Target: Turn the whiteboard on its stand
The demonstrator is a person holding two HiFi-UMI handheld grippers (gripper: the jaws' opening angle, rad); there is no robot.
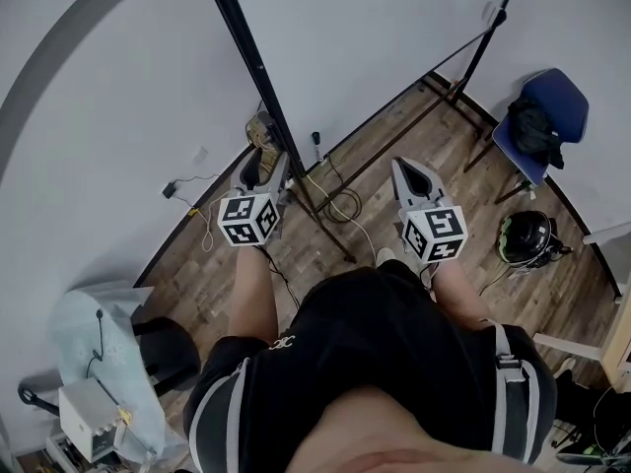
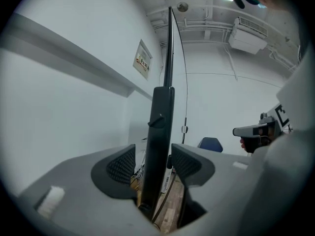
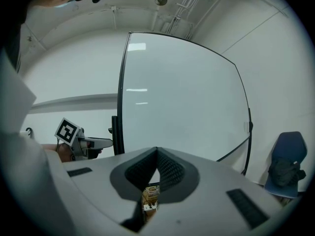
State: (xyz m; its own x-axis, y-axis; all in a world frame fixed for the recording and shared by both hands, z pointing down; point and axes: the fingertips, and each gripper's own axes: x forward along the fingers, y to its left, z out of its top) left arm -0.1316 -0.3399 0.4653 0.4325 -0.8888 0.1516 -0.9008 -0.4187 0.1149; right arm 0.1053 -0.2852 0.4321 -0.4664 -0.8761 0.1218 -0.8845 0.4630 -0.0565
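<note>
**Left tongs open around the whiteboard's stand post, right tongs closed in front of the board**

The whiteboard (image 3: 182, 97) fills the space straight ahead of both my tongs. It stands tall, with its long edges running up and down. From my right tongs I see its broad white face. From my left tongs I see it edge-on, as a thin dark line rising above them.

The black stand post (image 2: 160, 141) carries that edge and runs upright between the jaws of my left tongs (image 2: 153, 163). The jaws are spread apart, and I see a gap on each side of the post, so nothing is clamped.

My right tongs (image 3: 156, 168) have their jaws together with nothing between them, and they hang well short of the board's face.

I judge the left tongs nearer, and best placed to grip and swing the board.
</note>
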